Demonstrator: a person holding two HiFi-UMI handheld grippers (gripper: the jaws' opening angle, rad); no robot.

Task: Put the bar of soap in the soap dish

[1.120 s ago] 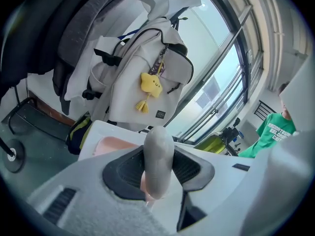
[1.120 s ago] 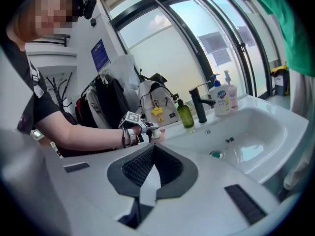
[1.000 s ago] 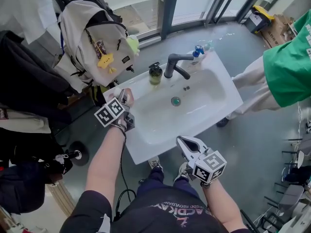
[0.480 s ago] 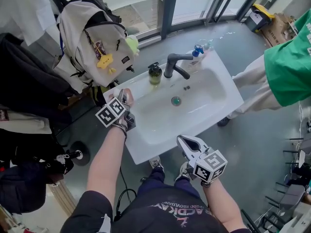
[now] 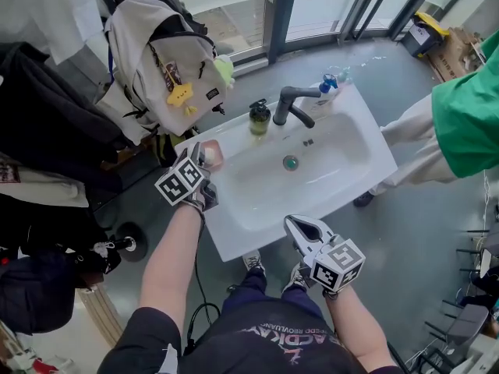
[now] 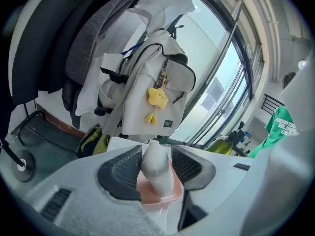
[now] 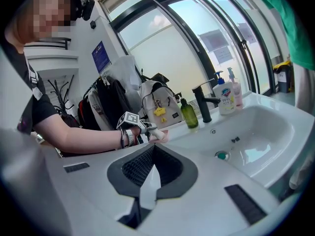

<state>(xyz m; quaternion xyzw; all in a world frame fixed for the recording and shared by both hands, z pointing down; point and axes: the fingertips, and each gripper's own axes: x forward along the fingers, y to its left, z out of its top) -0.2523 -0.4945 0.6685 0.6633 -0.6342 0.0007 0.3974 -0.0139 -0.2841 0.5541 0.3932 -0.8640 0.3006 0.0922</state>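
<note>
in the soap dish (image 6: 173, 192) sits the soap (image 6: 158, 175) — left tongs (image 6: 156, 152) just loosened round it, right tongs (image 7: 153, 146) clenched.

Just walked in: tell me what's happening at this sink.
A person works at a white sink with a gripper in each hand. The left gripper has just been opening its jaws around the bar of soap, which sits in the pink soap dish on the sink's corner. The right gripper hangs shut and empty at the front edge.
</note>
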